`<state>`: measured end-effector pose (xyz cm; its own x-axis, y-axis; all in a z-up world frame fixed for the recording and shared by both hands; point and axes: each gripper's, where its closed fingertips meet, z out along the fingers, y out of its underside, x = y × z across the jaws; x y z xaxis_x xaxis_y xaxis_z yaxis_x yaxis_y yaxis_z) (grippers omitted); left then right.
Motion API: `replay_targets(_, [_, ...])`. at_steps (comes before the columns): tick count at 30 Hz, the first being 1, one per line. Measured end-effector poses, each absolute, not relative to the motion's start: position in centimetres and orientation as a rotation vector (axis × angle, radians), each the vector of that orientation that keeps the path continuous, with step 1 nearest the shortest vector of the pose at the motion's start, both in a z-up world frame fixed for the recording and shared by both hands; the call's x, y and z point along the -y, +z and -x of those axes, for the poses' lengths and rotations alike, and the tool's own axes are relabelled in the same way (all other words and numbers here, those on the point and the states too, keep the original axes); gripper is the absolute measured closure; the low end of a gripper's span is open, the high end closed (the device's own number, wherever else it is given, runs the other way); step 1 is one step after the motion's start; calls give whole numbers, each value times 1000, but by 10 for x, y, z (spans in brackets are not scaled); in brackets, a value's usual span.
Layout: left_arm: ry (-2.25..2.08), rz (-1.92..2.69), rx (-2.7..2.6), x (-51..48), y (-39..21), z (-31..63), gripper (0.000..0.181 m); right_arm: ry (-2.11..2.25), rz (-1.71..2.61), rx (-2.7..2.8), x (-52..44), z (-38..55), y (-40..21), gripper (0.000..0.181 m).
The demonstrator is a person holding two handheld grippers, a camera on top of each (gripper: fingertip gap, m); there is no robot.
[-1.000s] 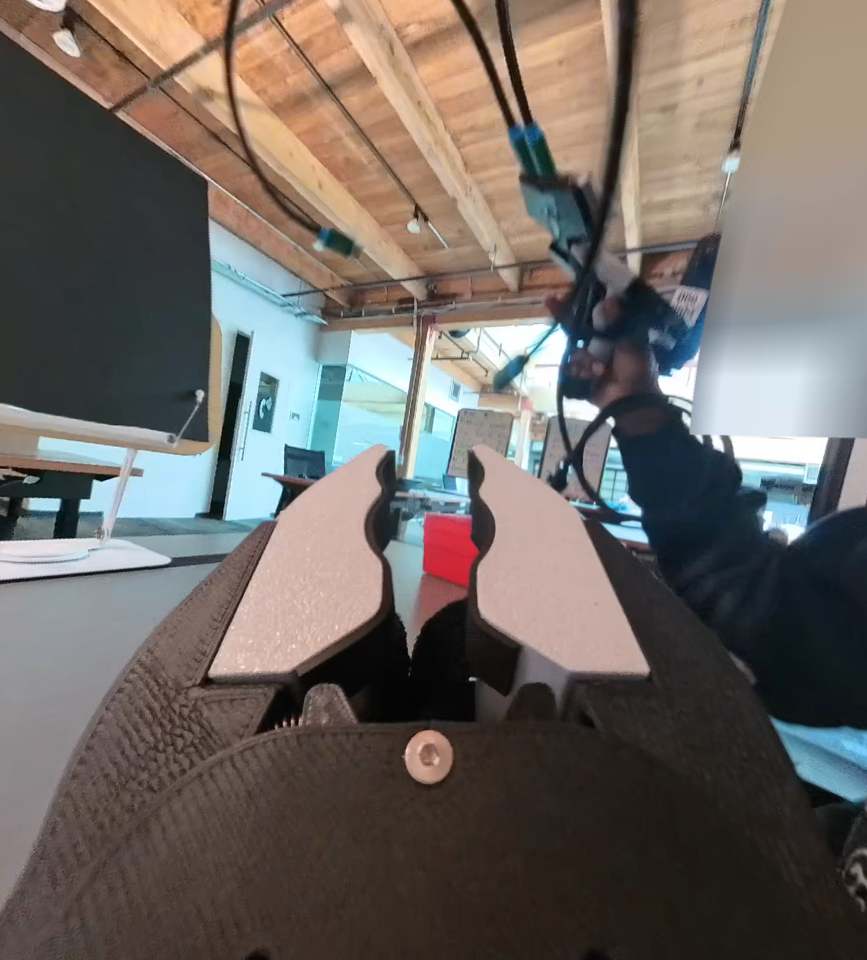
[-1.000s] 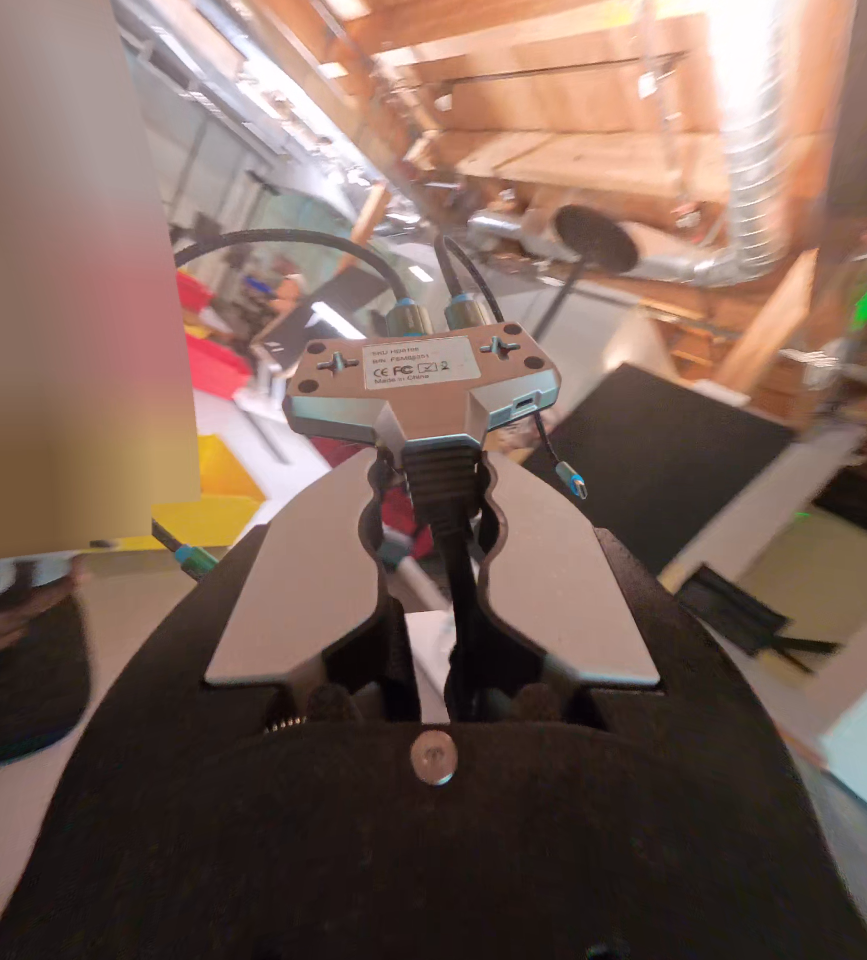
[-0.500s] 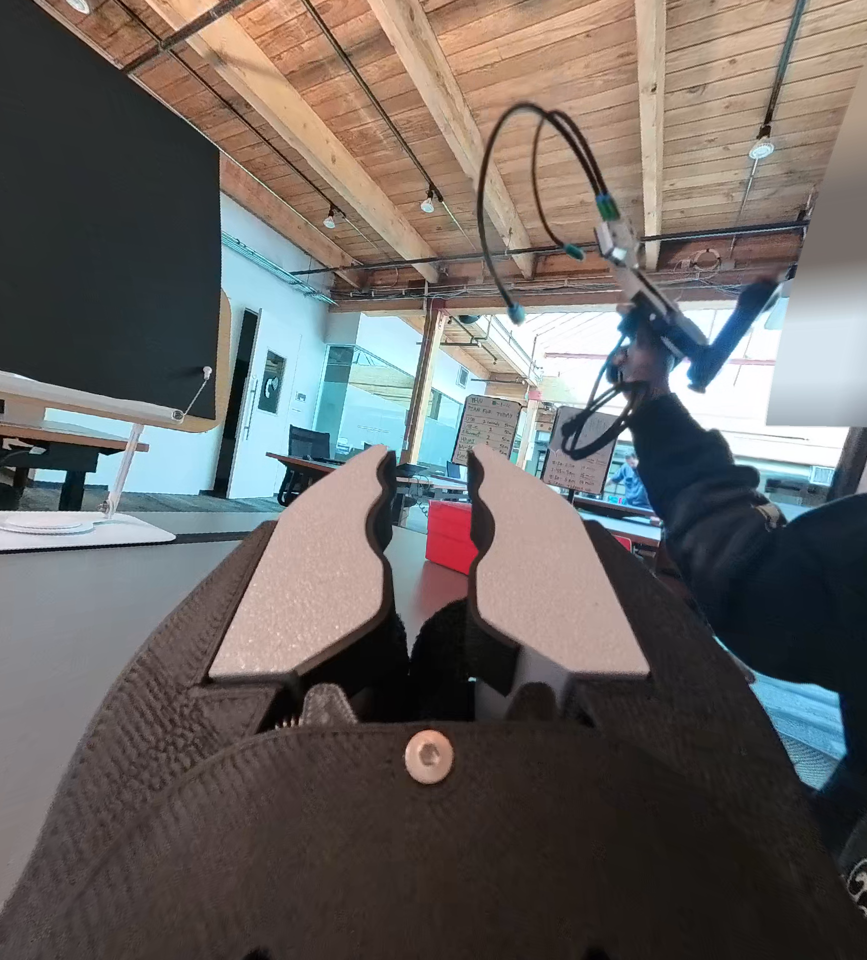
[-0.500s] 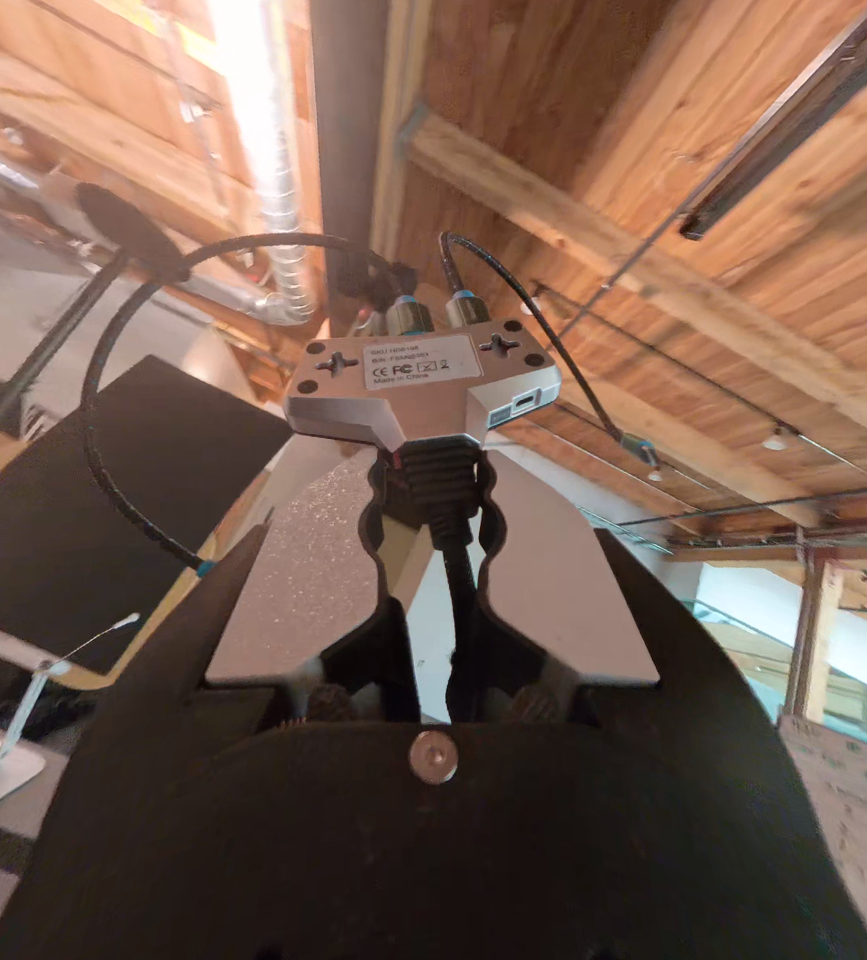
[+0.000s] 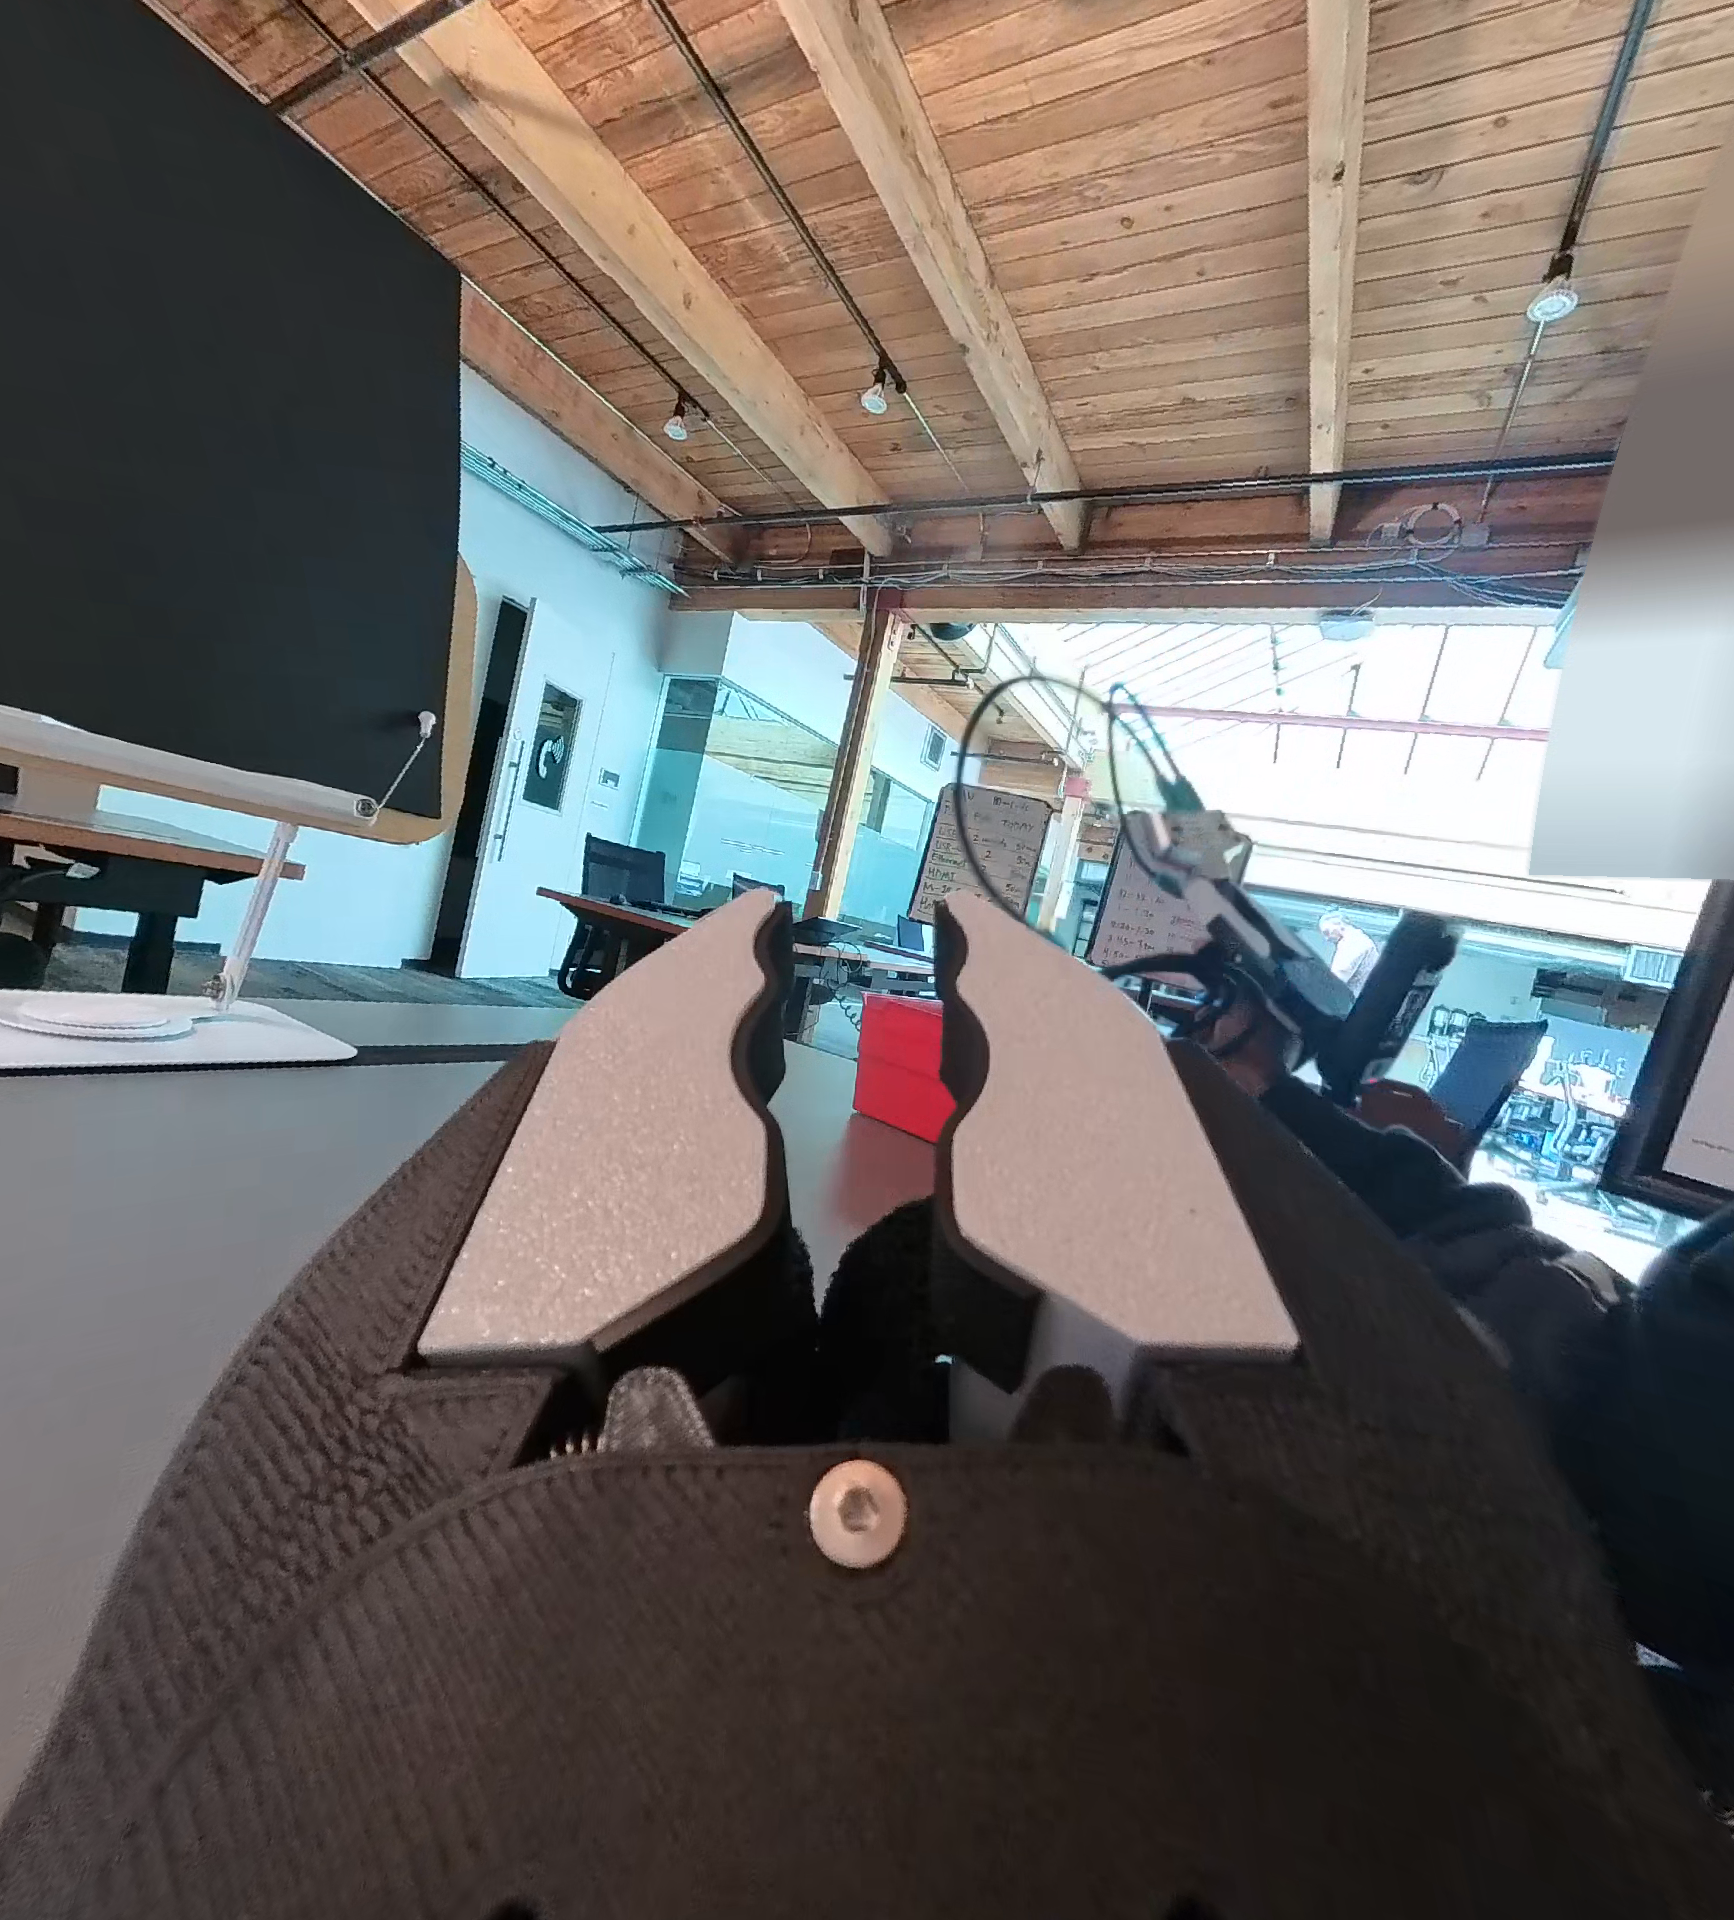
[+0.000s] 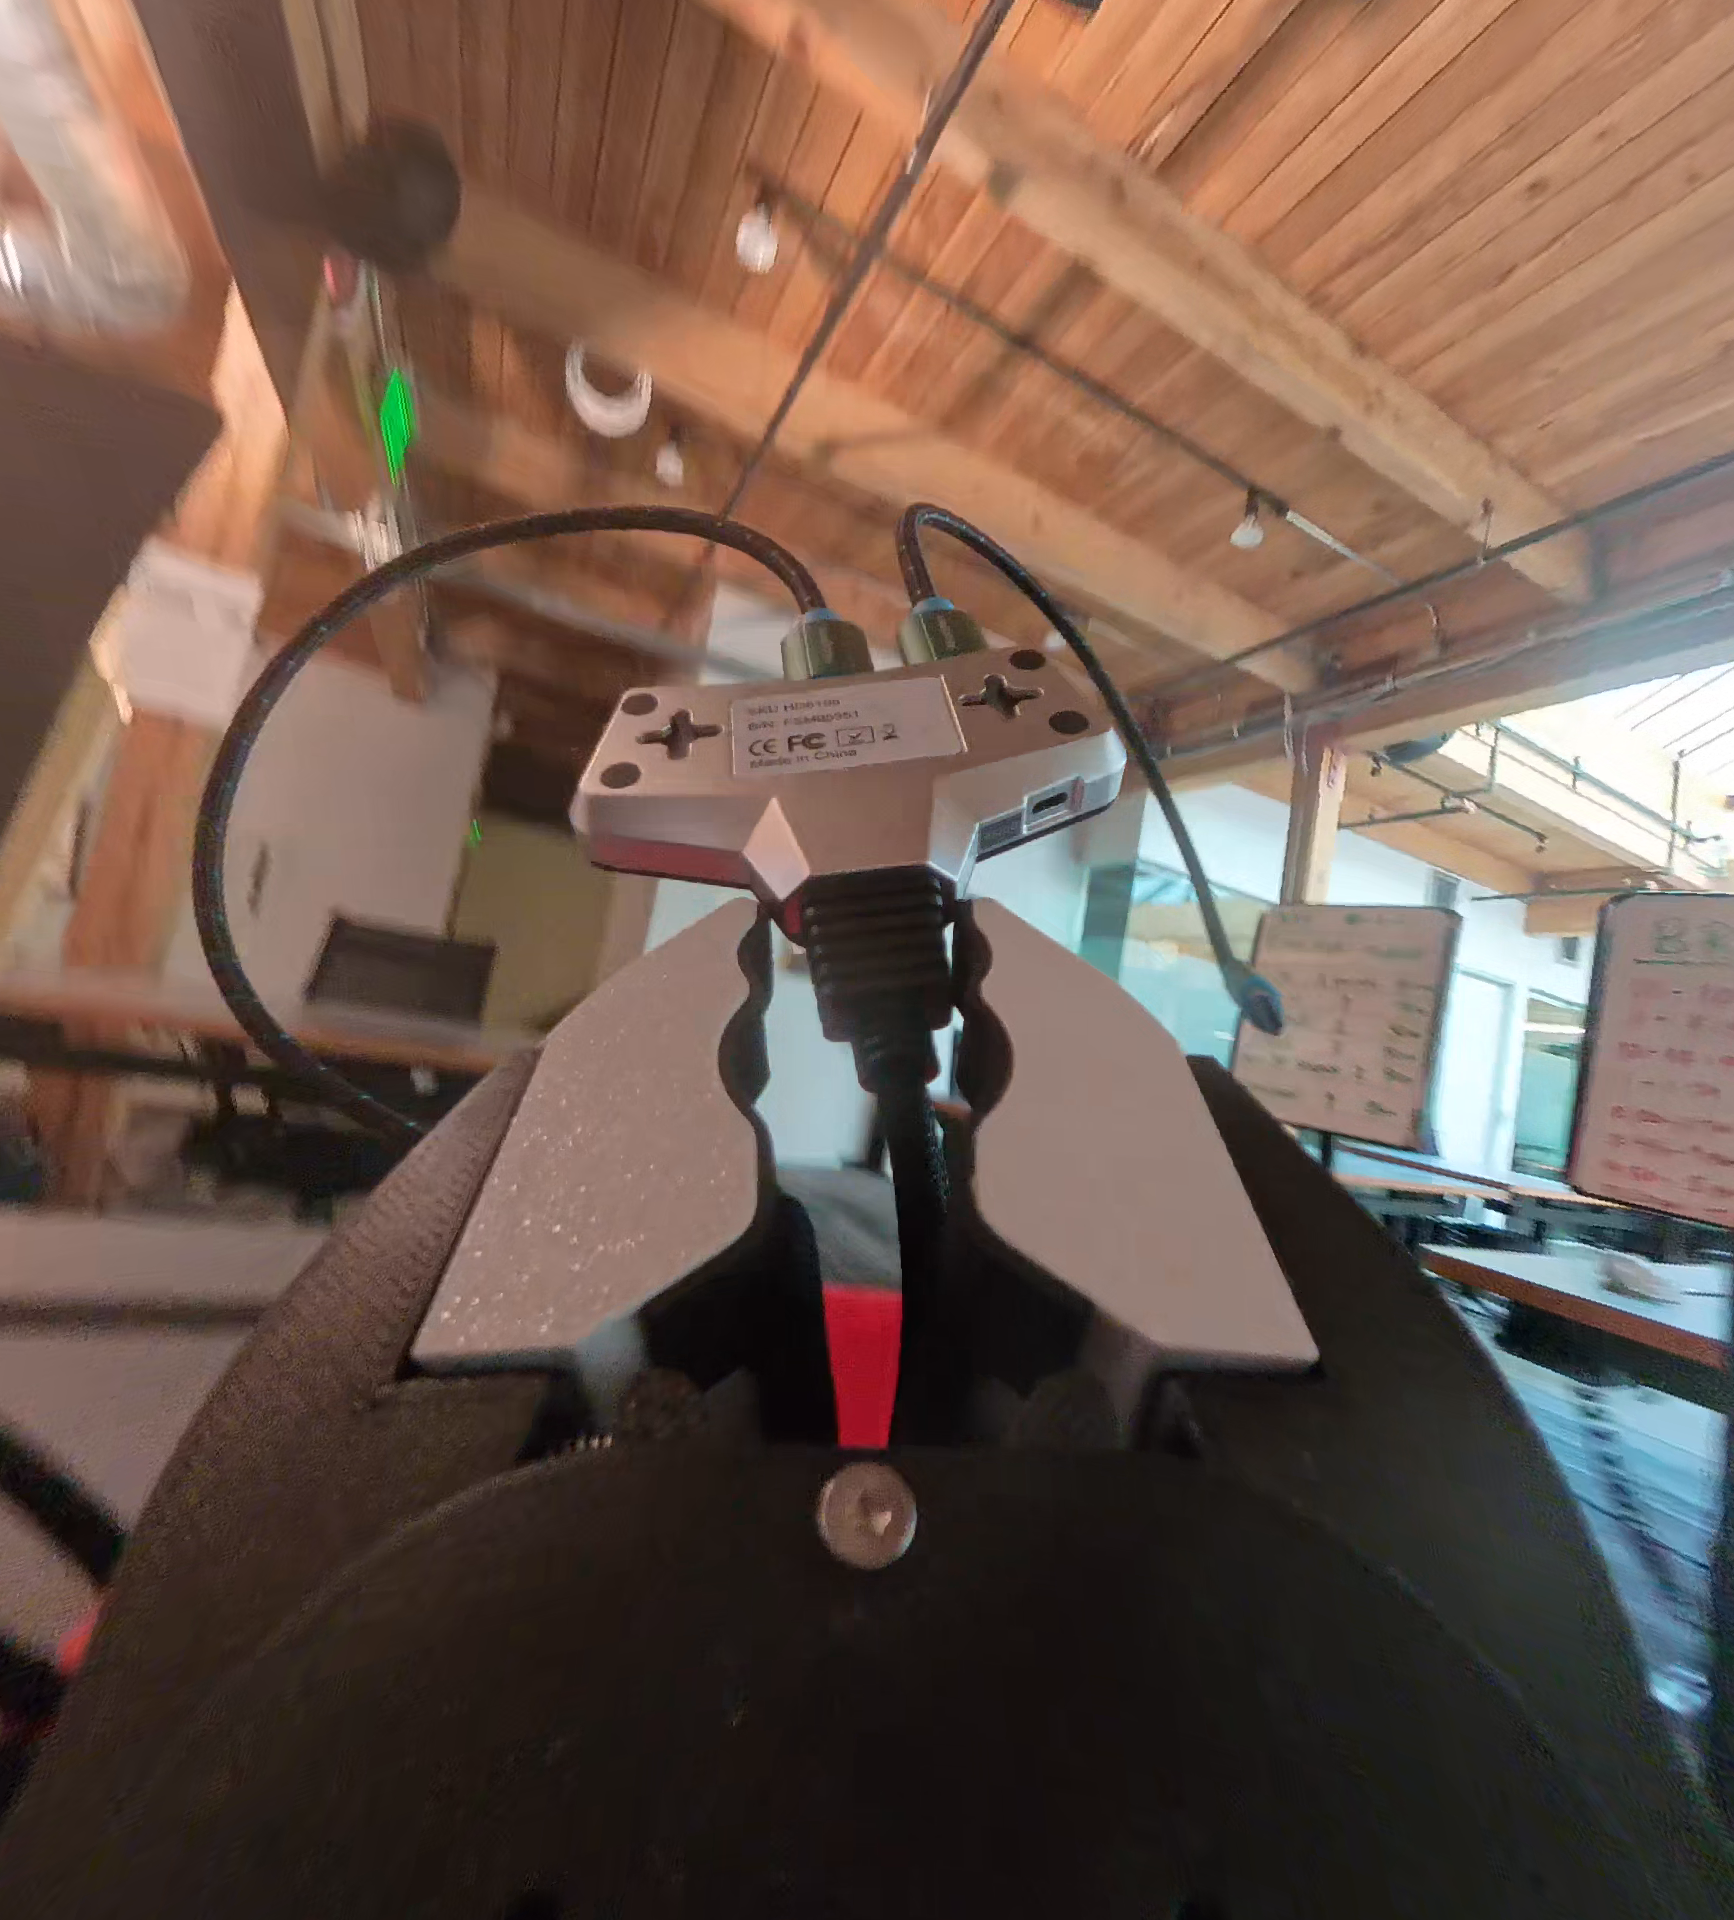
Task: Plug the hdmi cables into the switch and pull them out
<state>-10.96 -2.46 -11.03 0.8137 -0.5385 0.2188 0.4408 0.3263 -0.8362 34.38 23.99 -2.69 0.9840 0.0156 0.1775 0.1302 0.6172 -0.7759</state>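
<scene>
Left cable point(image 6: 250, 852) end behind fingers point(image 6: 624, 1132)

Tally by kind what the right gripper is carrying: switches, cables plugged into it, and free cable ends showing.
Silver HDMI switch held by its ribbed black lead: 1
Black braided cables plugged into its far edge: 2
Free blue-tipped cable end: 1
Total: 4

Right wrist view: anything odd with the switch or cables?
Yes. The right gripper grips the HDMI switch by its ribbed strain relief, held aloft label-side toward the camera. Two cables are plugged in; one's free plug dangles in mid-air.
</scene>
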Motion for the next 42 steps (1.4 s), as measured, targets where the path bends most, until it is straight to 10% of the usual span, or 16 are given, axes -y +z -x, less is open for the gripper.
replay_targets(20, [-642,1074,-104,23,-104,108,156,-311,2376,1018,-274,-345,-265,152])
replay_targets(29, [-643,1076,-112,23,-106,109,156,-128,2350,960,-275,-330,-253,123])
replay_targets(37, [-649,1081,-110,21,-109,112,156,-67,1763,287,-266,-416,-97,113])
replay_targets(42, [-645,1090,-117,19,-109,112,156,36,2216,327,-269,-448,-171,98])
